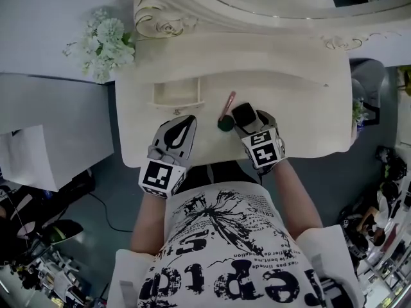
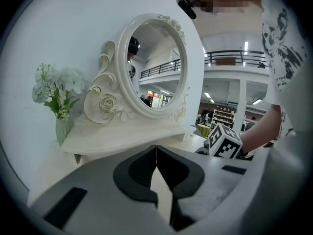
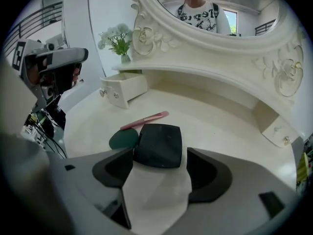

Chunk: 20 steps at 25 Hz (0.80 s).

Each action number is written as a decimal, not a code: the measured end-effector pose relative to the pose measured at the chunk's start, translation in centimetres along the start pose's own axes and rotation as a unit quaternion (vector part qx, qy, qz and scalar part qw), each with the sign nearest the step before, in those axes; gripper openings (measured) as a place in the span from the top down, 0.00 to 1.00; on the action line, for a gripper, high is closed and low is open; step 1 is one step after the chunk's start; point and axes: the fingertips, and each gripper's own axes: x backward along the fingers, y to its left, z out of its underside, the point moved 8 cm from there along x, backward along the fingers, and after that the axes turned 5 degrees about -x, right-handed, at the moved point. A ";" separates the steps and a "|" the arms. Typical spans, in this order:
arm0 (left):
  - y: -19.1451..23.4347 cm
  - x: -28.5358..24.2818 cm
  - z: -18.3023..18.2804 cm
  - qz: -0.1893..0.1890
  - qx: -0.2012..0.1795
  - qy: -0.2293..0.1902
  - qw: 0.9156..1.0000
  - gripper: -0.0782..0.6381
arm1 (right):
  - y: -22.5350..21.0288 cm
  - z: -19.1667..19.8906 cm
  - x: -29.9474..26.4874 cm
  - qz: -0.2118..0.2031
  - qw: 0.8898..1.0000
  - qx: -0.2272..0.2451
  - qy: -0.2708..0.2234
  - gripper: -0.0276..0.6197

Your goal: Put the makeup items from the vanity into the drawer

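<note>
A black compact (image 3: 159, 145) lies flat on the cream vanity top (image 3: 220, 131), between the tips of my right gripper (image 3: 160, 156). Its jaws stand wide, with a gap beside the case. A dark green sponge (image 3: 123, 139) touches the compact's left side, and a pink brush (image 3: 145, 120) lies just beyond. The small drawer (image 3: 124, 88) stands pulled out at the far left. In the head view the compact (image 1: 244, 114), sponge (image 1: 225, 123), brush (image 1: 228, 103) and drawer (image 1: 174, 95) lie ahead of both grippers. My left gripper (image 1: 191, 117) is shut and empty, below the drawer.
An ornate oval mirror (image 3: 215, 9) rises behind a raised back shelf (image 1: 244, 59). A vase of white flowers (image 1: 103, 43) stands at the vanity's left end, a small plant (image 1: 358, 111) at its right. A second small drawer (image 3: 278, 131) is closed at the right.
</note>
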 end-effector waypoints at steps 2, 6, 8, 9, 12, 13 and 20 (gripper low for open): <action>0.1 0.0 0.1 -0.001 0.000 0.002 1.000 0.86 | 0.0 0.1 -0.5 -0.002 1.000 0.004 0.008 0.45; 0.5 0.1 0.1 -0.006 0.004 0.002 1.000 0.86 | -0.1 0.0 -0.4 -0.004 1.000 -0.004 0.008 0.45; 0.5 0.1 0.1 -0.009 0.004 0.003 1.000 0.86 | 0.0 0.1 -0.4 -0.004 1.000 -0.001 0.005 0.45; 0.5 0.2 0.1 -0.010 0.004 0.004 1.000 0.86 | 0.0 0.1 -0.4 -0.004 1.000 0.000 0.006 0.45; 0.5 0.5 0.0 -0.012 0.006 0.002 1.000 0.86 | 0.0 0.2 -0.1 -0.005 1.000 0.007 0.008 0.46; 0.6 0.6 0.0 -0.013 0.005 0.001 1.000 0.86 | 0.0 0.0 0.1 -0.005 1.000 0.007 0.006 0.46; 1.0 1.8 -0.9 -0.026 0.003 -0.008 1.000 0.86 | -0.2 -1.8 2.1 -0.001 1.000 0.002 -0.016 0.46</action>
